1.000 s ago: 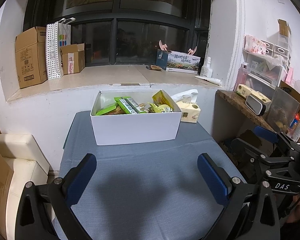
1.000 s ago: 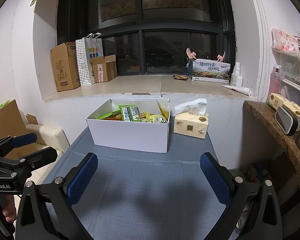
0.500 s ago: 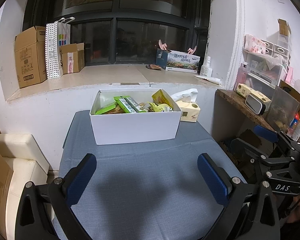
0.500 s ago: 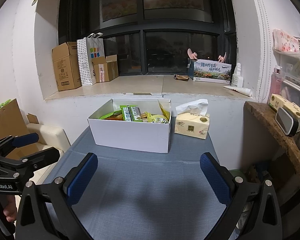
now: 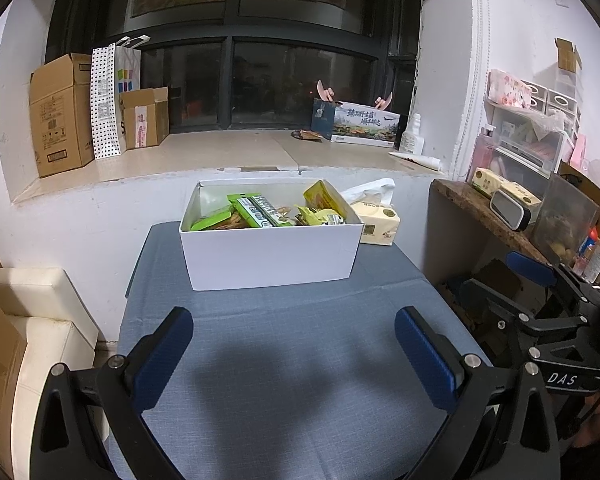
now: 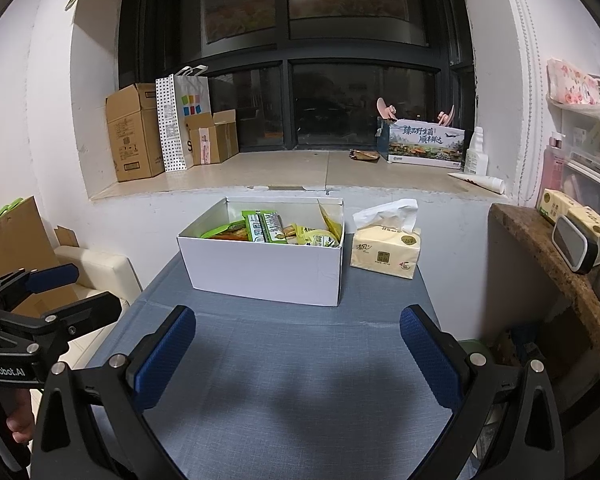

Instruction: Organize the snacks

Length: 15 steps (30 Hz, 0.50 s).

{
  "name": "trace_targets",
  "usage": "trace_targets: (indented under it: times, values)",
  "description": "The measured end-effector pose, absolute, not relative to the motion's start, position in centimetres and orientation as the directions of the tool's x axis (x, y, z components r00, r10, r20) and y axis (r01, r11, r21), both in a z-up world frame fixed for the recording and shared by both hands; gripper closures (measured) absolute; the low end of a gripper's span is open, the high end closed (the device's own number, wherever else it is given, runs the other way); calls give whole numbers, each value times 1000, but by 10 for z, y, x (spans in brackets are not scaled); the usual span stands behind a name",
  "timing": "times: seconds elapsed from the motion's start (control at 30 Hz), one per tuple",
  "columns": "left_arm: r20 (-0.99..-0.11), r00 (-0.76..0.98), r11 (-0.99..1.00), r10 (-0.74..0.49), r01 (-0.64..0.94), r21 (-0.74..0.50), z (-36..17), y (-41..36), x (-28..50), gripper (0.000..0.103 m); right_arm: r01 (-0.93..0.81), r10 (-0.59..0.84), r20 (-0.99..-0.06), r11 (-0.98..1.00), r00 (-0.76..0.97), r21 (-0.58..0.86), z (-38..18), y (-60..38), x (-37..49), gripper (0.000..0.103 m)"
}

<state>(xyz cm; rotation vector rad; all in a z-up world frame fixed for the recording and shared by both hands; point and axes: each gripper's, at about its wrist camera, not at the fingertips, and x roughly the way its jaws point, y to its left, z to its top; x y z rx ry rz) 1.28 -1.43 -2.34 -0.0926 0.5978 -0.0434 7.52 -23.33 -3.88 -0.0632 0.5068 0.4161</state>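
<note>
Left wrist, snack box (image 5: 272, 254) long axis crosswise

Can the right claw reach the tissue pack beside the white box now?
Probably yes. The right claw is open, holding nothing, and only bare blue cloth lies before the tissue pack; the white box sits left.

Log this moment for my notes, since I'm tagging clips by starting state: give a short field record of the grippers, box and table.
left gripper: open, holding nothing, above the table
right gripper: open, holding nothing, above the table
box: white, open-topped, at the table's far end
snacks: green and yellow packets inside the box
tissue pack: right of the box, on the table
table: covered in blue-grey cloth
</note>
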Motion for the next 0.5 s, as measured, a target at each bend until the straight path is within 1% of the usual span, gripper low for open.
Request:
trace_targets:
  times: [0.5]
  values:
    - [-559,826,994,-77,20,-107,-26,-14,13,0,-407,375,-487,912,789,42,-40,-233,75,0]
